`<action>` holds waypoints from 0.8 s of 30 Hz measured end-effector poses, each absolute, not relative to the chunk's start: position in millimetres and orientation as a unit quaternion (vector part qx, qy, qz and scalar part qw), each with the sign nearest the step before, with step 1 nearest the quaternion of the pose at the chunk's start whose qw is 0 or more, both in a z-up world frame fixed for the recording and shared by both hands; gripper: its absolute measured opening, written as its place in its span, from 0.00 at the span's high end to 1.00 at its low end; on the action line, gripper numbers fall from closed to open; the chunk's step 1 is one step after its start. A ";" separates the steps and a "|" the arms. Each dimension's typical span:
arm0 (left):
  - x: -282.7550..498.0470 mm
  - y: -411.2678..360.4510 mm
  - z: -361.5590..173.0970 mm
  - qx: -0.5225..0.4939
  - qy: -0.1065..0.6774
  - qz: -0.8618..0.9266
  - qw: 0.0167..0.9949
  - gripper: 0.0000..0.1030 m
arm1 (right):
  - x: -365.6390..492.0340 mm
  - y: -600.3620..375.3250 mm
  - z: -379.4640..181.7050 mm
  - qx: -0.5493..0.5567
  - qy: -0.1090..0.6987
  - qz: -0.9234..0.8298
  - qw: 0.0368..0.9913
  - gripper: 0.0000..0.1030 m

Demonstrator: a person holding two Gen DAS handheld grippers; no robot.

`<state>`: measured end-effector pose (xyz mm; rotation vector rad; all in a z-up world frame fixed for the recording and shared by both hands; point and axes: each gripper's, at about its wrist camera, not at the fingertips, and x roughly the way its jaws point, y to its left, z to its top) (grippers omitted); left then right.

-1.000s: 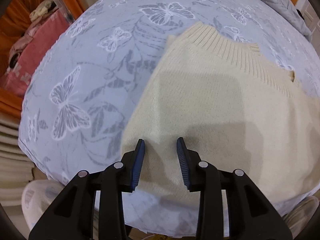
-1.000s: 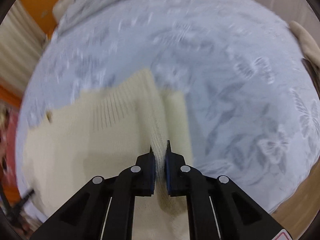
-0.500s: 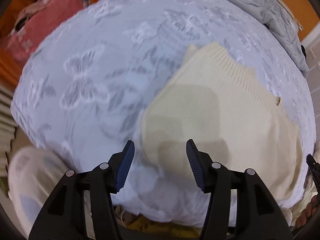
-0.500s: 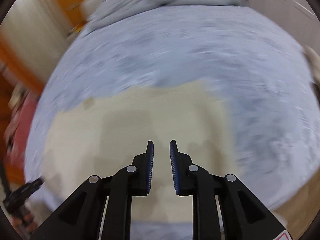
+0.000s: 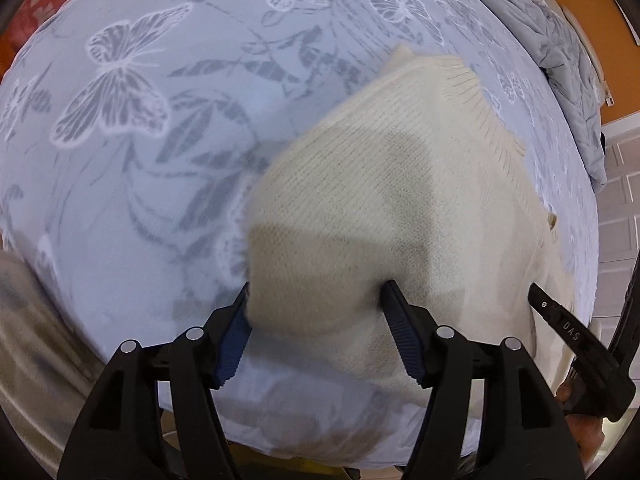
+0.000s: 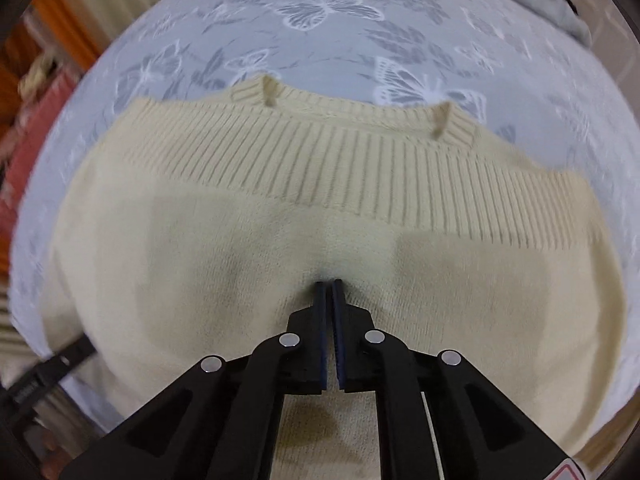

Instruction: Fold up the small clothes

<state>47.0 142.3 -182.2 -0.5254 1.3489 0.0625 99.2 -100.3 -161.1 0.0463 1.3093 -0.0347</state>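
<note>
Bare bedsheet (image 5: pixel 168 184) left of sweater (image 5: pixel 400 208); rumpled quilt (image 5: pixel 560 52) beyond.

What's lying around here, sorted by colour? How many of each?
Cream: 1, the knitted sweater
Pale blue with butterflies: 1, the bedsheet
Grey: 1, the quilt
Pink-red: 1, the cloth at the edge, too blurred to name
Black: 2, the left gripper and right gripper
Total: 6

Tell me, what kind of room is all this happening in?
Most likely a bedroom. The cream knit sweater lies on what looks like a bed under a pale blue butterfly-print bedspread, and a rumpled grey quilt is bunched at its far edge. Orange walls suggest a home.
</note>
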 end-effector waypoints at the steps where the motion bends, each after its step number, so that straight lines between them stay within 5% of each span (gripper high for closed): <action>1: 49.5 140.6 -182.6 -0.237 0.616 0.028 0.750 0.42 | 97.5 -96.9 -162.3 0.018 0.608 -0.018 0.793 0.91; 4: 52.2 138.4 -179.5 -0.242 0.612 0.019 0.753 0.57 | 96.4 -101.2 -160.9 0.016 0.608 -0.019 0.794 0.91; 5: 51.1 140.1 -177.4 -0.249 0.607 0.015 0.754 0.72 | 94.6 -100.3 -159.9 0.015 0.607 -0.019 0.794 0.91; 6: 50.3 141.1 -173.8 -0.255 0.603 0.012 0.756 0.76 | 92.3 -102.3 -158.4 0.013 0.607 -0.019 0.795 0.91; 24: 54.5 67.7 -49.2 -0.140 0.507 -0.058 0.848 0.80 | 95.9 -106.7 -156.3 0.036 0.597 0.000 0.801 0.91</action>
